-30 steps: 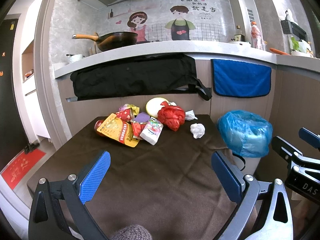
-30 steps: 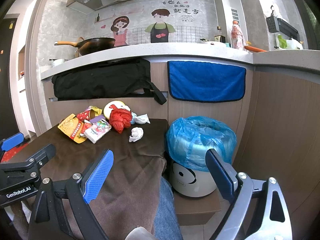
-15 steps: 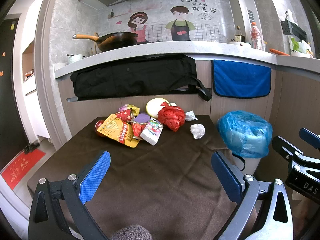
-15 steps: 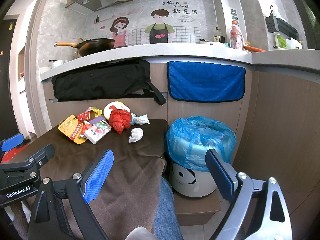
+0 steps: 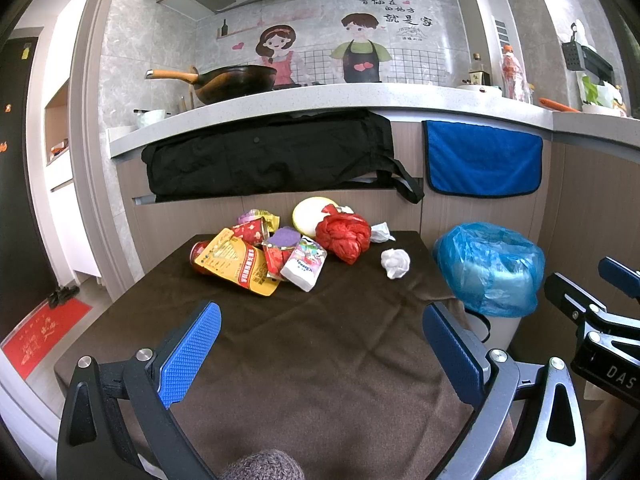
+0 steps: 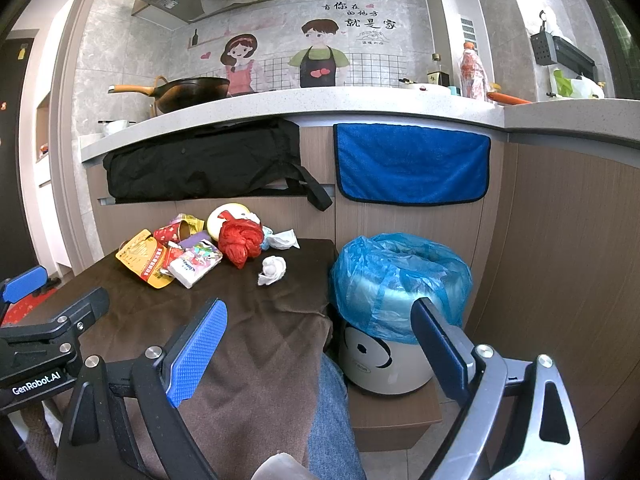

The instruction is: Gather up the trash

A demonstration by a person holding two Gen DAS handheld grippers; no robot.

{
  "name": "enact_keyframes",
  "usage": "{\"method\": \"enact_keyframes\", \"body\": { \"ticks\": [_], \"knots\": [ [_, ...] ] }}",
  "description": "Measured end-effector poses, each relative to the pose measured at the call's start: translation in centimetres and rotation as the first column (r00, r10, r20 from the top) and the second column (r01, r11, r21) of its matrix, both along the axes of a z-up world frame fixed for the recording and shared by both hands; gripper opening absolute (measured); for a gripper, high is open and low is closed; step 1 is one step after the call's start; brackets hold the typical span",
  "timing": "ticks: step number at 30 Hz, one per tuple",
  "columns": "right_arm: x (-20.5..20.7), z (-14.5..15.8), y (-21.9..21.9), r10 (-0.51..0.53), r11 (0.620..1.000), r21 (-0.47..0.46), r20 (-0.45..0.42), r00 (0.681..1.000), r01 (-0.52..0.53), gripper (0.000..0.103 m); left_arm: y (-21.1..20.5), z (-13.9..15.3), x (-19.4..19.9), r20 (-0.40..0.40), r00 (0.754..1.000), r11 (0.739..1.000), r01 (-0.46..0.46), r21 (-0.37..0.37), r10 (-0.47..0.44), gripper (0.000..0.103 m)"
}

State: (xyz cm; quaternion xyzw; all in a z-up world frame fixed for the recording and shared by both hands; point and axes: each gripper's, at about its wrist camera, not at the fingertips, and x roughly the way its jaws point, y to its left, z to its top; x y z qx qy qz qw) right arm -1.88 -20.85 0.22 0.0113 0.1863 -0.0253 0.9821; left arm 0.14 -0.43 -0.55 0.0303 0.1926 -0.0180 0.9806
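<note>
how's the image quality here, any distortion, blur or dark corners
Left wrist view: strong fisheye bending of the grey speckled countertop, black vignette corners, crumpled white tissue ball sharp. Right wrist view: same bowing and vignette, blue-bagged white bin sharp, even daylight, no glare.

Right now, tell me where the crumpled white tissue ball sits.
In the left wrist view, the tissue ball lies on the brown tablecloth, right of the red plastic bag and left of the blue-lined bin.

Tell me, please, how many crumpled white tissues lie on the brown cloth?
2. One tissue ball lies alone near the cloth's right edge, toward the bin. The other tissue sits just behind the red bag. More may hide under the wrapper pile.
</note>
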Motion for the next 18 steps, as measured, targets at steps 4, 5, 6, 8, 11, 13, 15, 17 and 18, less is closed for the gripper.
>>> {"method": "enact_keyframes", "body": {
  "ticks": [4,5,6,8,11,13,15,17,18],
  "knots": [
    [-0.04,0.01,-0.04,0.0,1.0,0.0,0.0,1.0,0.0,0.092,0.07,0.03,-0.04,0.001,1.0,1.0,0.001,0.0,-0.001,0.1],
    [-0.07,0.04,-0.09,0.0,1.0,0.0,0.0,1.0,0.0,0.092,0.07,0.04,-0.04,0.002,1.0,1.0,0.001,0.0,-0.001,0.1],
    [-0.06,0.04,-0.1,0.0,1.0,-0.001,0.001,1.0,0.0,0.092,0.03,0.01,-0.02,0.002,1.0,1.0,0.0,0.0,0.0,0.1],
    [0.0,0.0,-0.02,0.0,1.0,0.0,0.0,1.0,0.0,0.092,-0.1,-0.07,0.08,0.001,1.0,1.0,-0.001,-0.001,0.001,0.1],
    [0.0,0.01,-0.06,0.001,1.0,0.0,-0.001,1.0,-0.001,0.092,-0.35,-0.24,0.34,-0.004,1.0,1.0,-0.001,-0.003,0.001,0.1],
    [0.02,-0.01,-0.04,0.0,1.0,0.0,-0.002,1.0,0.0,0.092,-0.52,-0.35,0.59,-0.007,1.0,1.0,0.0,-0.007,0.0,0.1],
    [0.01,-0.01,-0.09,0.001,1.0,0.0,-0.002,1.0,-0.001,0.092,-0.53,-0.12,0.73,-0.01,1.0,1.0,-0.002,-0.009,0.002,0.1],
    [0.08,-0.11,-0.15,0.003,1.0,-0.001,-0.007,1.0,-0.003,0.092,0.12,0.34,0.29,-0.006,1.0,1.0,-0.007,-0.009,0.007,0.1],
    [0.18,-0.25,-0.13,0.005,1.0,-0.001,-0.009,1.0,-0.005,0.092,0.11,0.37,0.45,-0.01,1.0,1.0,-0.009,-0.011,0.009,0.1]
  ]
}}
